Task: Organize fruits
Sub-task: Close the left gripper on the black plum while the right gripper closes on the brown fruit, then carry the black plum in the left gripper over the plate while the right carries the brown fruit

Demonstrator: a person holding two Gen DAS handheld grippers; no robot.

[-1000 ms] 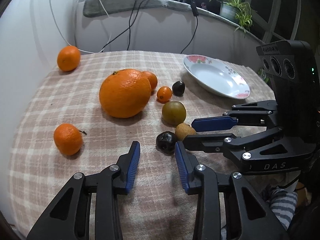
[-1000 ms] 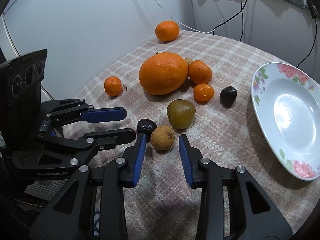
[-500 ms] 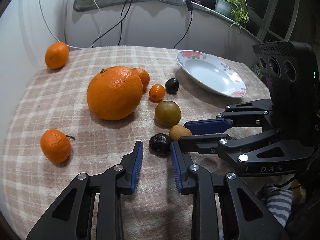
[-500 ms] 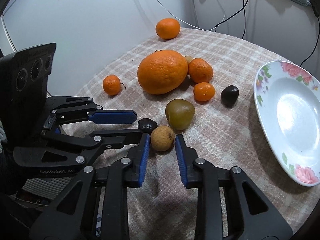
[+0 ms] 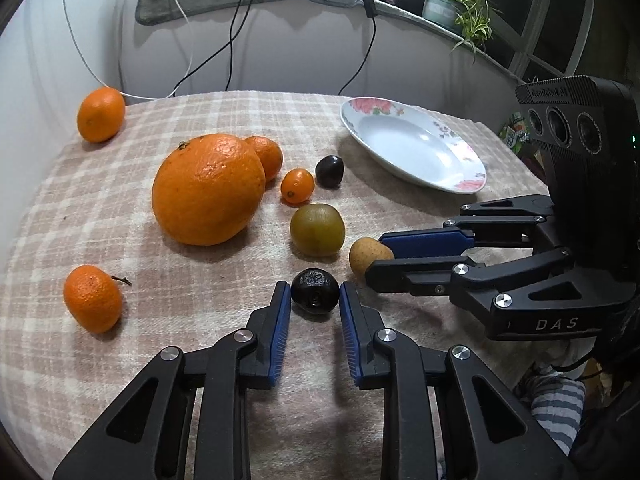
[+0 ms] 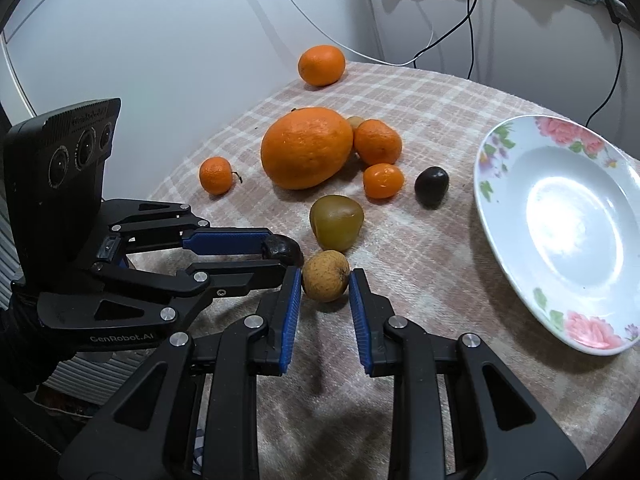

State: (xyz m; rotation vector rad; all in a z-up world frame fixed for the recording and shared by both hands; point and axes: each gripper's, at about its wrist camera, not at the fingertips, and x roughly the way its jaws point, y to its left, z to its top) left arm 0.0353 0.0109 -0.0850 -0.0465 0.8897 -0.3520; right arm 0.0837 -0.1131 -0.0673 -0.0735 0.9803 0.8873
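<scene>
Left gripper [image 5: 315,294] sits low over the table, jaws parted just a little, blue pads [image 5: 280,332] facing each other. Right gripper [image 6: 325,280] comes in beside it at an angle, jaws likewise narrowly apart, tips nearly crossing the left's.

a home: behind the checked cloth worktop [image 5: 120,216] runs a sill with a potted plant [image 5: 456,4]; a flowered plate [image 6: 560,232] sits on the worktop.

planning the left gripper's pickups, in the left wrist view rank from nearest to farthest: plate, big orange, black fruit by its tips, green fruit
1. black fruit, between the left gripper tips
2. green fruit, just beyond, slightly right
3. big orange, farther left
4. plate, far right
</scene>
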